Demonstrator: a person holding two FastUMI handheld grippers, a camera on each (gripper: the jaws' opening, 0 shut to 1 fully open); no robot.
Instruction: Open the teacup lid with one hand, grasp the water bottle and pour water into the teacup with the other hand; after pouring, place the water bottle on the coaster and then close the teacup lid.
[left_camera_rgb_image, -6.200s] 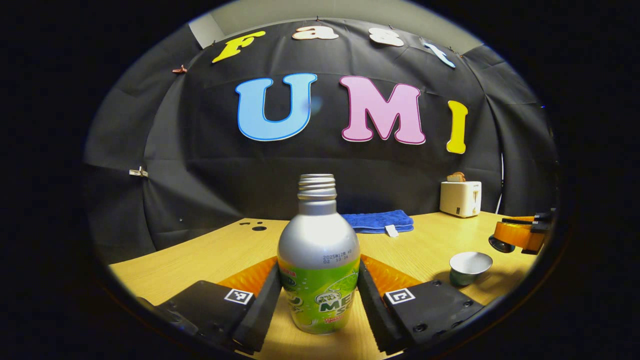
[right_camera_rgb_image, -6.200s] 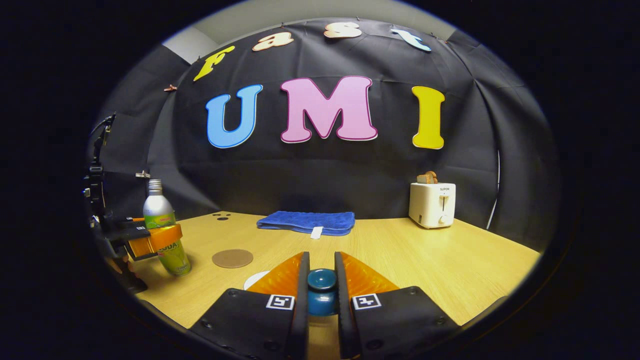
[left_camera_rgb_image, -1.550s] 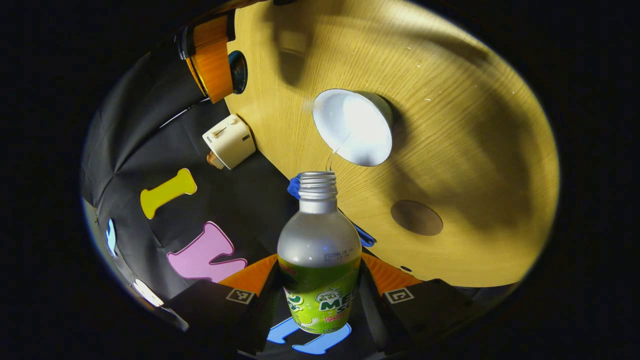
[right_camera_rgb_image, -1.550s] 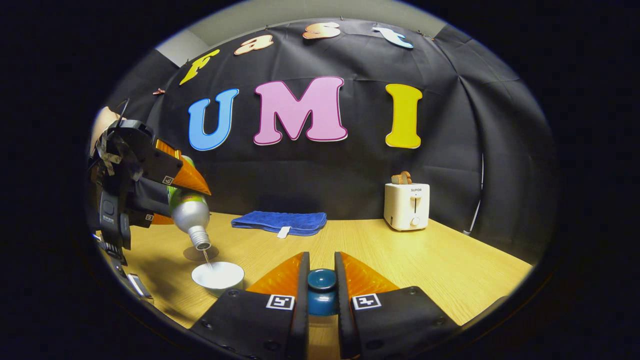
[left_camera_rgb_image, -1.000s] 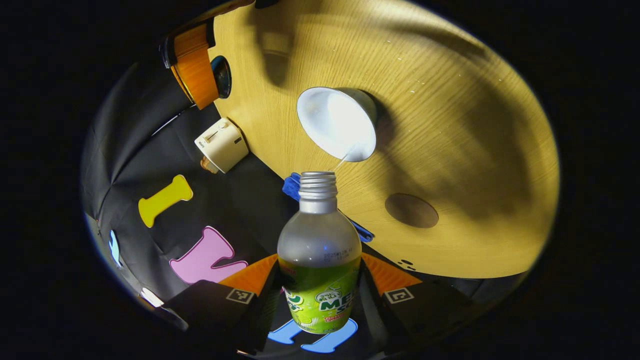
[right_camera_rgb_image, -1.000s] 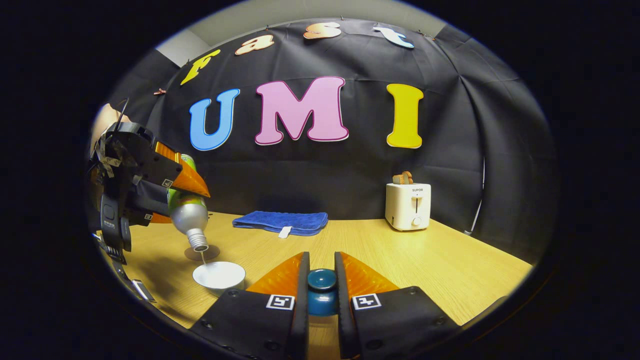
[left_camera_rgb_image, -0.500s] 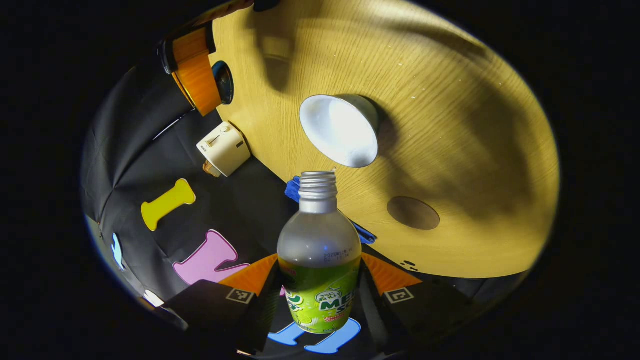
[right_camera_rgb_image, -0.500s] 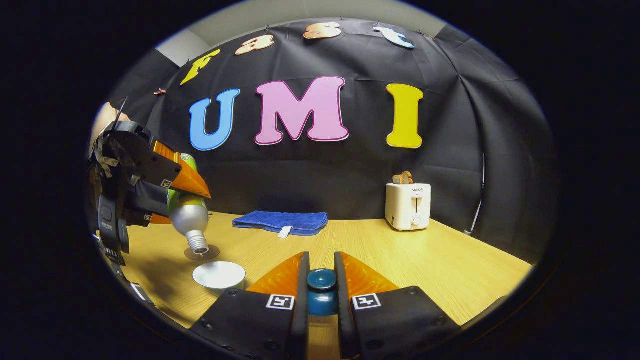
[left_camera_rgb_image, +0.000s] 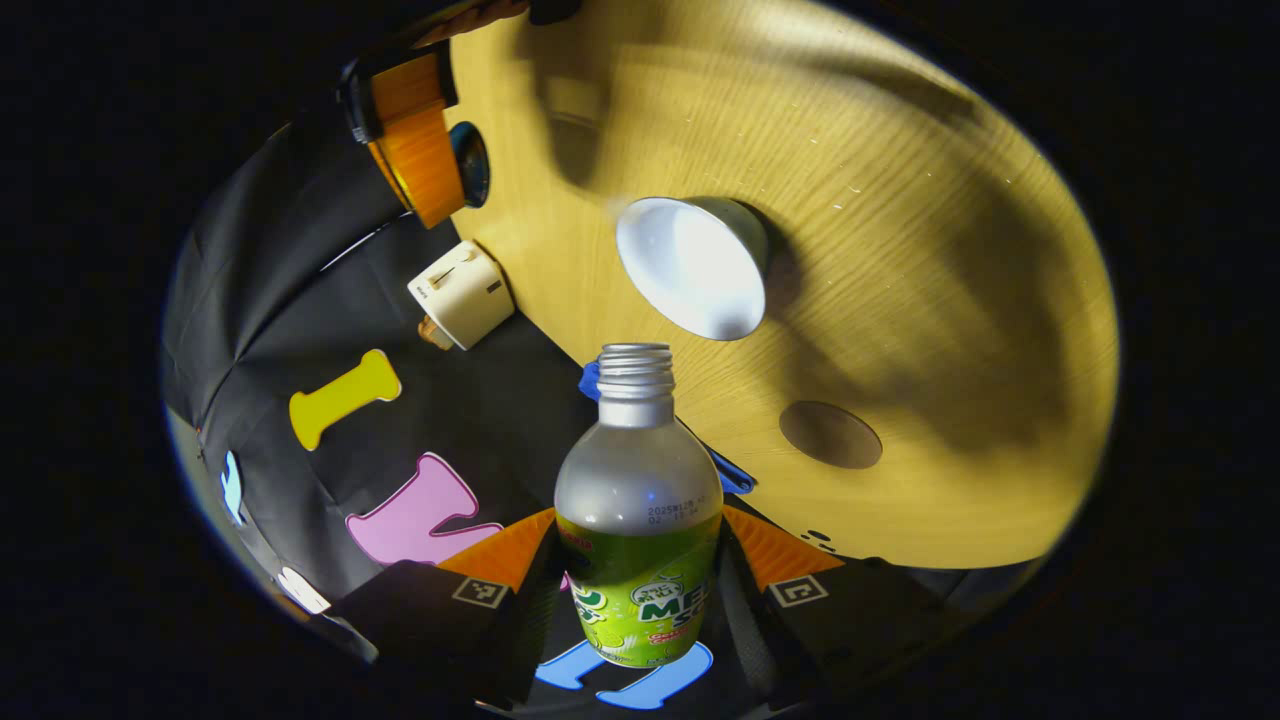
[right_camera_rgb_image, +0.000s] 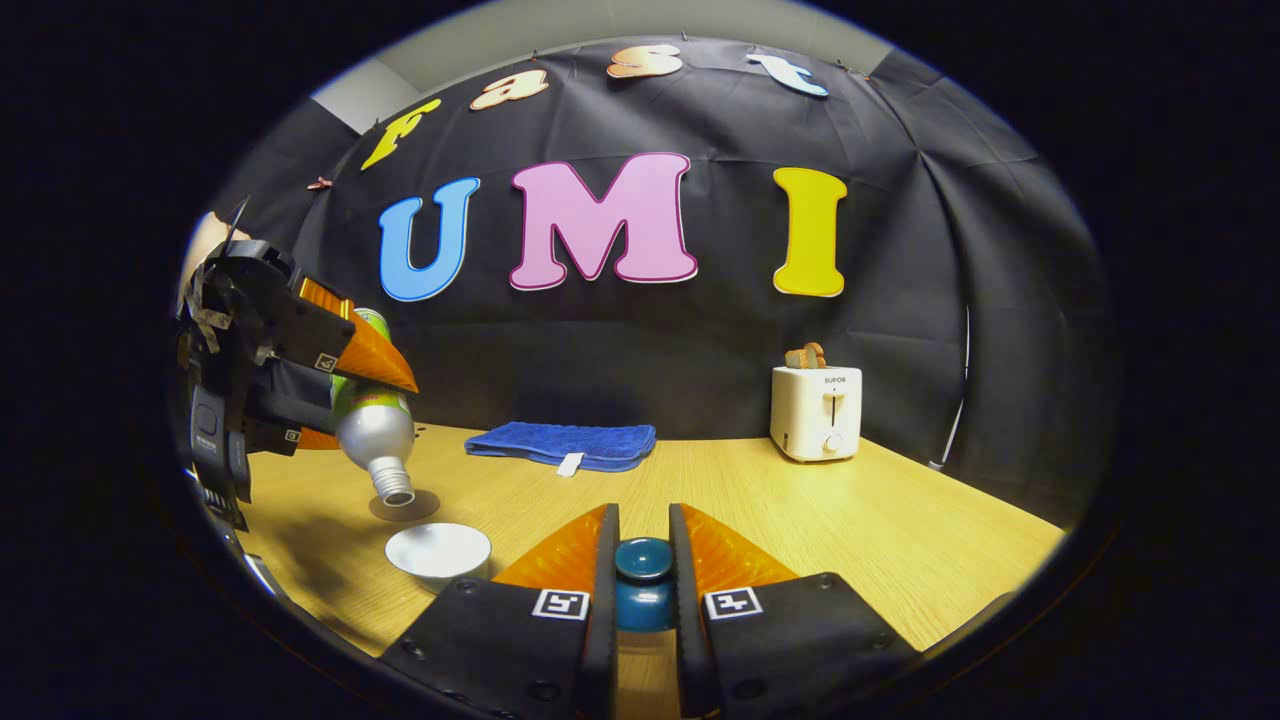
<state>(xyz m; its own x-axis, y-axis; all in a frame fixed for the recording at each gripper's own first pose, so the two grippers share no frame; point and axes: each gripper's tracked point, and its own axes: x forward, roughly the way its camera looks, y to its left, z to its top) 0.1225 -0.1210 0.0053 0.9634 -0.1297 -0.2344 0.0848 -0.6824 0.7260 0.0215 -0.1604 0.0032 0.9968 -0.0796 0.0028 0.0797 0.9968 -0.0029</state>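
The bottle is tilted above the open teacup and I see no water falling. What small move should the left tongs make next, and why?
Probably tip the water bottle back upright. It is tilted in the left tongs, mouth down above the teacup, with no stream visible, so pouring looks finished. The coaster lies bare just behind the cup, and the right tongs hold the lid clear.

I see the water bottle (left_camera_rgb_image: 638, 520) silver on top, green label below. Teacup (left_camera_rgb_image: 695, 265) white inside. Teacup lid (right_camera_rgb_image: 643, 582) dark teal. Coaster (left_camera_rgb_image: 830, 435) brown. Desk (right_camera_rgb_image: 900, 540) light wood grain. Towel (right_camera_rgb_image: 560, 444) blue, toaster (right_camera_rgb_image: 816, 412) cream.
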